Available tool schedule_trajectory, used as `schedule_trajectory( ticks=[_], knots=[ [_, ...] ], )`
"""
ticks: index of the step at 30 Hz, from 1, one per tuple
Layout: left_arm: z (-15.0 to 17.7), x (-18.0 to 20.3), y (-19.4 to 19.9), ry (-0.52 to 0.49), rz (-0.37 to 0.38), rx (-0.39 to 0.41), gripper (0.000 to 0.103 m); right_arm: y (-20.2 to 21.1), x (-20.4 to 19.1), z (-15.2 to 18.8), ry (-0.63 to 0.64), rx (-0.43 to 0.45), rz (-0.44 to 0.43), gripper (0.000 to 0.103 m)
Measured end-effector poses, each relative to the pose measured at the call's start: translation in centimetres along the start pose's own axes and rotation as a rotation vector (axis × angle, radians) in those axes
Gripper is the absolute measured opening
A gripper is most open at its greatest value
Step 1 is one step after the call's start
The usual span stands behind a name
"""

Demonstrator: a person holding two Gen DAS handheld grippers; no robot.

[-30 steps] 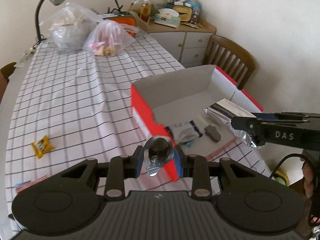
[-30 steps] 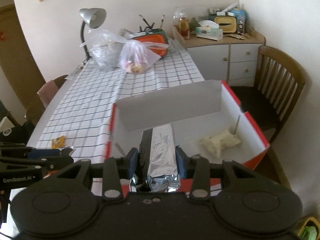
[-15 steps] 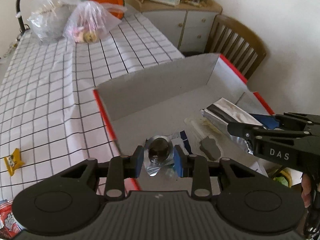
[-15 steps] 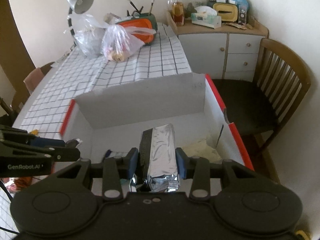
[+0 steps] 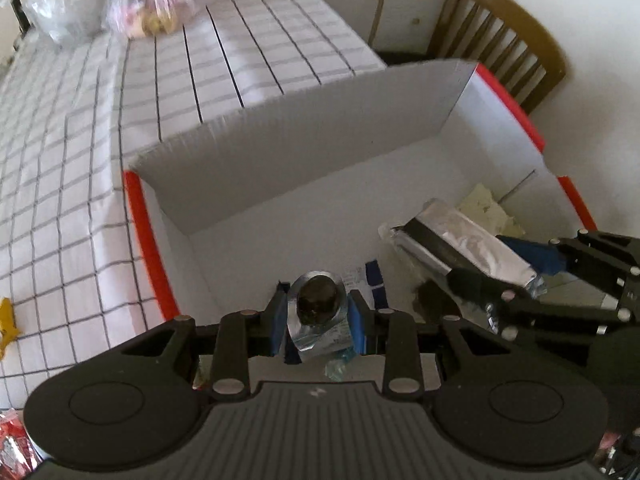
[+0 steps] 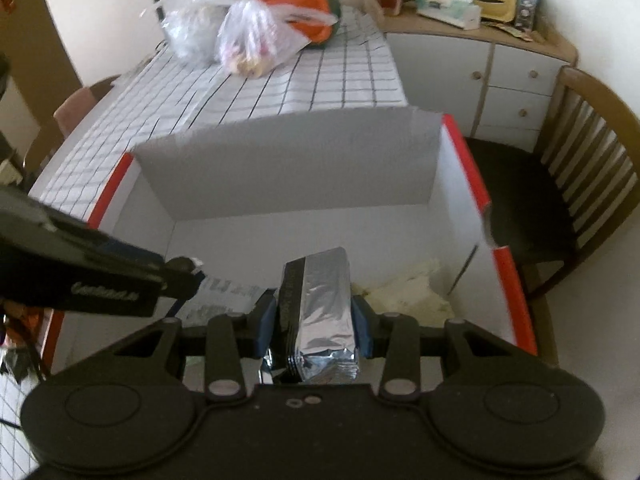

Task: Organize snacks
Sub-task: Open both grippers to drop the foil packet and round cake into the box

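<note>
- Your left gripper (image 5: 318, 314) pinches a small foil-wrapped snack (image 5: 317, 312), dark oval centre, crinkled silver edge; it hangs over the near part of the red-and-white cardboard box (image 5: 148, 236), above a blue-and-white wrapper (image 5: 372, 280) on the floor.
- Your right gripper (image 6: 314, 326) clamps a long silver foil pack (image 6: 320, 304) with a black side panel, also over the box interior, pointing steeply down.
- Risk: the two grippers sit near each other over the box; if you lower both together, the frames could knock and shake a snack loose.
- Risk: the foil pack is slick and soft-walled, held near its tail end. Judging by that, it may pivot or slide out early.
- Risk: the small snack's wrapper is thin, so a hard squeeze could crush it.
- Risk: the box's upright grey flap (image 6: 288, 168) is light card; a bump would likely fold it or shift the box on the checked tablecloth (image 5: 72, 168).
- A pale crumpled bag (image 6: 404, 292) already lies in the right corner; dropping the pack onto it could leave the pack tilted.
</note>
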State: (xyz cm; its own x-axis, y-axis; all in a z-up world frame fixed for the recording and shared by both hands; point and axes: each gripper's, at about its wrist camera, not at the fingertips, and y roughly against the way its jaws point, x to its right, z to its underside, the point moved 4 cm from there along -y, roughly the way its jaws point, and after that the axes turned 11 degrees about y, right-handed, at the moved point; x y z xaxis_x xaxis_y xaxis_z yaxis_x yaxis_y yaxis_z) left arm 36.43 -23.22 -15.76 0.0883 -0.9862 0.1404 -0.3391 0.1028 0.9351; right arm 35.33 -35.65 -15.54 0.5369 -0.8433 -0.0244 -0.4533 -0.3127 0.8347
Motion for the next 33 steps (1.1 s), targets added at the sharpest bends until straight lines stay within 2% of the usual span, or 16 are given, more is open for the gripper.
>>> schedule_trajectory(
  ticks=[8,16,22,26,28,33],
  knots=[
    [0.3,1.0,-1.7,-0.037,-0.023,-0.063,0.032,-0.8,-0.4,0.1,0.016,-0.022,-0.019,0.04],
    [0.7,1.5,-1.8,-0.046,-0.03,-0.063,0.032,-0.2,-0.1,0.3,0.002,-0.006,-0.022,0.043],
    [0.8,1.1,-0.5,-0.027,-0.009,-0.019,0.043,1.6,0.1,0.3,-0.005,0.031,-0.032,0.05],
    [0.8,0.7,1.0,-0.013,0.002,0.028,0.045,3.2,-0.1,0.3,0.001,0.066,-0.049,0.054],
    [1.1,0.7,1.9,-0.01,0.009,0.05,0.051,4.0,-0.3,0.2,0.005,0.081,-0.051,0.059],
    [2.0,0.5,4.1,0.001,0.014,0.108,0.054,5.8,-1.0,0.2,0.015,0.113,-0.065,0.065]
  ],
)
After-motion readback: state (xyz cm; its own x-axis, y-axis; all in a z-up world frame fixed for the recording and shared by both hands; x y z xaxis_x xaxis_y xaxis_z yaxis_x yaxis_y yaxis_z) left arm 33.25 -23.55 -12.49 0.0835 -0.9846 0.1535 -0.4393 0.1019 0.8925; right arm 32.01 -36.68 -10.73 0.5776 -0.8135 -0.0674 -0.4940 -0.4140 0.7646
